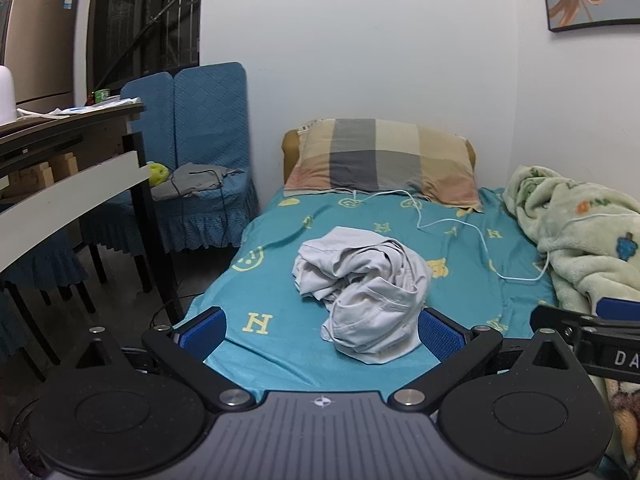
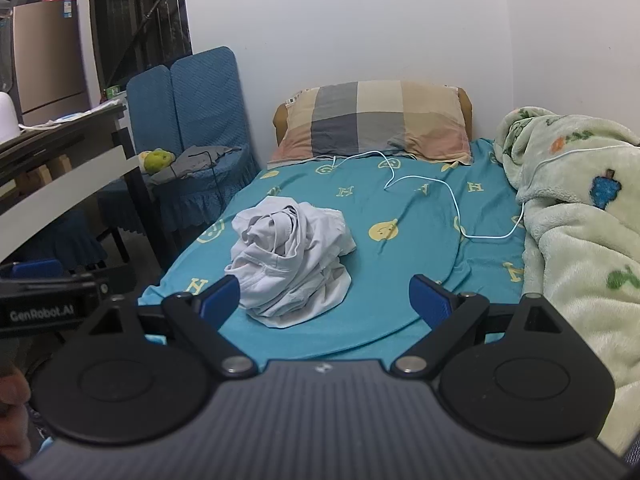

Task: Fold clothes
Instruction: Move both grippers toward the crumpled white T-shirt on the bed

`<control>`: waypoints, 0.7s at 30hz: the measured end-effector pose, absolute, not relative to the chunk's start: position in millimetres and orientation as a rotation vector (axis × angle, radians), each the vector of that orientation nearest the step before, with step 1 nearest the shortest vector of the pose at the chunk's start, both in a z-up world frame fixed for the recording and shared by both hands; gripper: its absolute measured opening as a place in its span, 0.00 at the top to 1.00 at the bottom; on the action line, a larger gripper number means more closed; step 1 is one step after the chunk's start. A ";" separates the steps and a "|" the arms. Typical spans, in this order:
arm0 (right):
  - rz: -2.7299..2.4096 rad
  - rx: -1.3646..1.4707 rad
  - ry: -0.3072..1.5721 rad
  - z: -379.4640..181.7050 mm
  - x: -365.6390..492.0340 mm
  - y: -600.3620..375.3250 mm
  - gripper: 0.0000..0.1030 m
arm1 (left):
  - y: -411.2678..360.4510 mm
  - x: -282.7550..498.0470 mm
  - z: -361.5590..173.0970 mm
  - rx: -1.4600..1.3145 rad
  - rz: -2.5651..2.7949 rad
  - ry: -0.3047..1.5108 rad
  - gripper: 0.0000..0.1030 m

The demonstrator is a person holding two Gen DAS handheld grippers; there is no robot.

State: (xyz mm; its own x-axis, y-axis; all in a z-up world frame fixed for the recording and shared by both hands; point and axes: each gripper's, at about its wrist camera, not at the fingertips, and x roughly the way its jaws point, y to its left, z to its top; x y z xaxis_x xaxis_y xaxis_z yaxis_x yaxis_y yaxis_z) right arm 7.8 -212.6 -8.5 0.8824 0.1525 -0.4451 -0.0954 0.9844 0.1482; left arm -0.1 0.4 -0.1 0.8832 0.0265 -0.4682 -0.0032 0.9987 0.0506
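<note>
The crumpled white garment (image 1: 362,288) lies in a heap on the teal bedsheet (image 1: 460,256), on the side of the bed away from the plaid pillow (image 1: 384,160) and well apart from it. A white cable (image 1: 452,226) runs over the sheet between the pillow and the garment and does not touch the heap.

The left gripper (image 1: 322,326) hangs in front of the garment with its jaws spread wide and nothing between them; in its view the heap sits ahead and slightly toward its right finger. The right gripper (image 2: 324,296) is also wide open and empty; in its view the garment (image 2: 290,264) lies ahead and toward its left finger. So the heap is between the two grippers, on the pillow side of both, and neither touches it. I judge that both are about equally near.

The heap has no clear long axis, but seems a little longer toward the pillow. I think the next move must first find an edge to spread it.
</note>
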 end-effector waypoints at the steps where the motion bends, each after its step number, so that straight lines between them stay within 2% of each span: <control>1: 0.128 0.126 0.474 -8.9 8.0 -212.7 0.10 | 0.9 -0.1 -0.2 0.050 0.020 0.489 0.00; 21: 0.133 0.138 0.499 -27.7 3.5 -211.6 0.10 | 6.3 -14.6 -4.6 0.083 0.005 0.515 0.00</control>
State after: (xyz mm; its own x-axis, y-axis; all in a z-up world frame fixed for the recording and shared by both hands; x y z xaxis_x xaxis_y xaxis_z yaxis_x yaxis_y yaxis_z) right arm 3.5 -211.6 -27.7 0.8699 0.1607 -0.4663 -0.0937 0.9821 0.1636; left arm -14.6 6.3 -4.6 0.8704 0.0256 -0.4918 0.0163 0.9966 0.0807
